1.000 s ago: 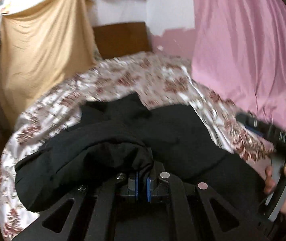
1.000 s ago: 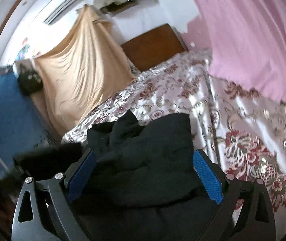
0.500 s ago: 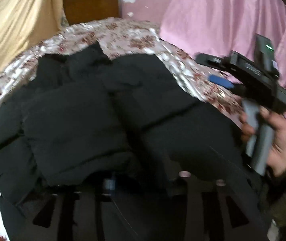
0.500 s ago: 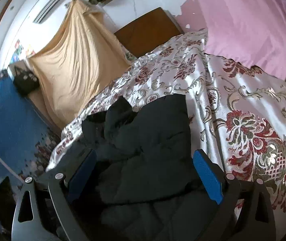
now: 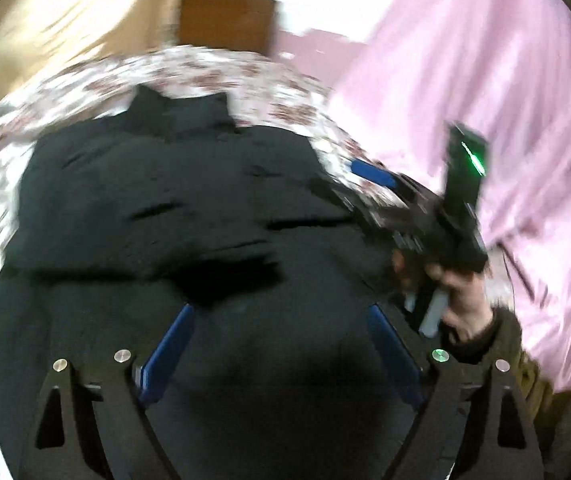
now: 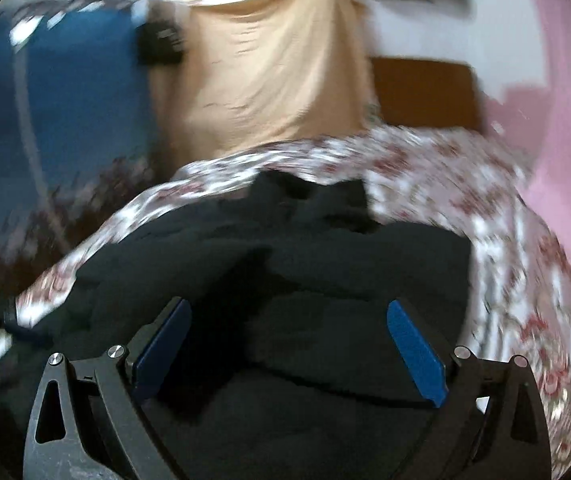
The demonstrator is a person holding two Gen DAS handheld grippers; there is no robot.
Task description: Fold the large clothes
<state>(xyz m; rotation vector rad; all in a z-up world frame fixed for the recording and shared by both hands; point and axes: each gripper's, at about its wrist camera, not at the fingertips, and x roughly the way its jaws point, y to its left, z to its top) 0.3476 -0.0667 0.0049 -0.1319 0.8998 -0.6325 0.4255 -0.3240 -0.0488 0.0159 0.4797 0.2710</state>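
A large black padded jacket (image 5: 173,200) lies spread on the floral bedspread (image 5: 245,76), collar at the far end. It also fills the middle of the right wrist view (image 6: 345,272). My left gripper (image 5: 281,344) is open and empty, just above the jacket's near part. My right gripper (image 6: 289,344) is open and empty above the jacket's near hem. The right gripper also shows in the left wrist view (image 5: 369,184), held in a hand at the jacket's right edge. Both views are motion-blurred.
A pink curtain (image 5: 485,80) hangs along the right side of the bed. A tan cloth (image 6: 269,76) and a wooden headboard (image 6: 425,92) stand at the far end. A blue surface (image 6: 45,112) is to the left.
My left gripper has let go of the jacket fold and opened. The jacket now lies flatter on the bed. The right gripper has swung left, staying open.
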